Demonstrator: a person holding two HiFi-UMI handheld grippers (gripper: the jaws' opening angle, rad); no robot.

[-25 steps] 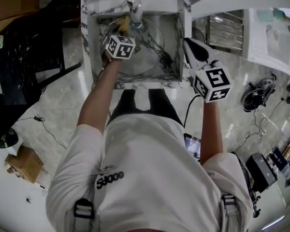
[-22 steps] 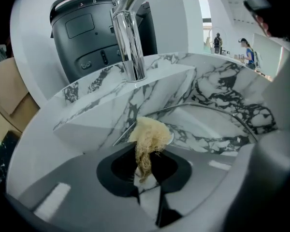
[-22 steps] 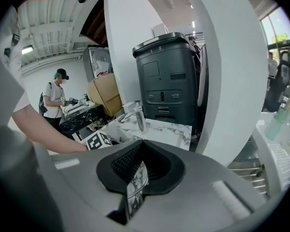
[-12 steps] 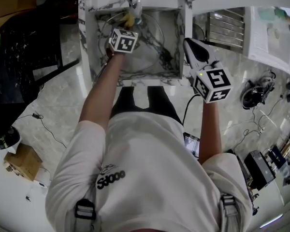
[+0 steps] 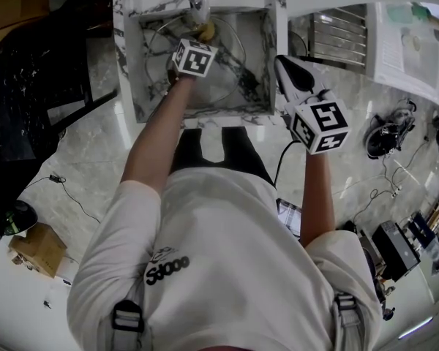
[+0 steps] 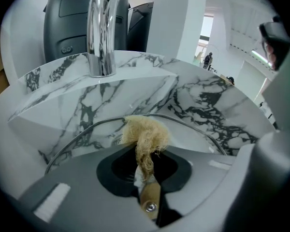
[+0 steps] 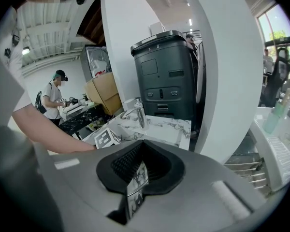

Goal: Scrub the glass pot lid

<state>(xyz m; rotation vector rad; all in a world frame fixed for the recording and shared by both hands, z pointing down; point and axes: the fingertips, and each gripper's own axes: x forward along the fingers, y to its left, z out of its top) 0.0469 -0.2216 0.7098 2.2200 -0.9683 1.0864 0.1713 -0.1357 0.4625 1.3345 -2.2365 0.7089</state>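
The glass pot lid (image 5: 230, 75) lies in the marble sink (image 5: 128, 64), its metal rim curving round the basin floor. My left gripper (image 5: 199, 41) reaches into the sink just below the tap, shut on a wooden-handled scrub brush (image 6: 144, 139). The brush's tan fibre head rests at the lid (image 6: 186, 129) near its far rim. In the left gripper view, the left gripper (image 6: 144, 178) clamps the brush handle between its pads. My right gripper (image 5: 284, 64) hovers over the sink's right edge, shut and holding nothing. The right gripper (image 7: 135, 178) points away from the basin toward a dark bin.
A chrome tap (image 6: 101, 28) stands at the sink's back edge. A metal drying rack (image 5: 340, 39) sits to the sink's right. Cables and small devices (image 5: 388, 137) lie on the floor at the right, a cardboard box (image 5: 35, 247) at the left. A person (image 7: 53, 98) stands far off.
My left gripper has moved with the brush farther into the sink and rightward, toward the tap. The right gripper has stayed over the sink's right edge.
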